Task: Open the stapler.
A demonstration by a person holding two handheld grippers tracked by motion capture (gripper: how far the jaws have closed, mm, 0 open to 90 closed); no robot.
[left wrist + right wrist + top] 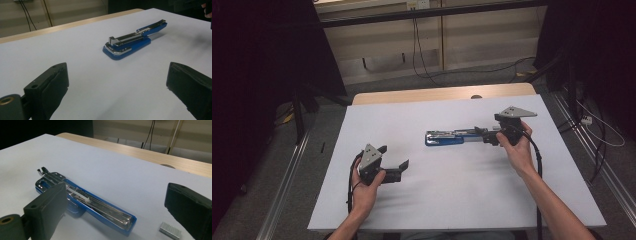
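A blue stapler (446,137) lies opened out flat on the white table top (437,200), its metal staple channel facing up. My right gripper (486,136) hovers open at the stapler's right end; in the right gripper view the stapler (87,203) lies between the jaws, nearer the left one. A small strip of staples (170,230) rests on the table beside the stapler's near end. My left gripper (394,156) is open over the table's front left, a good way from the stapler (130,42), with nothing between its jaws.
A bare wooden strip (442,94) runs along the table's far edge, with a small round mark (476,96) on it. Cables (422,60) trail over the floor behind. Metal rails (287,180) flank the table on both sides.
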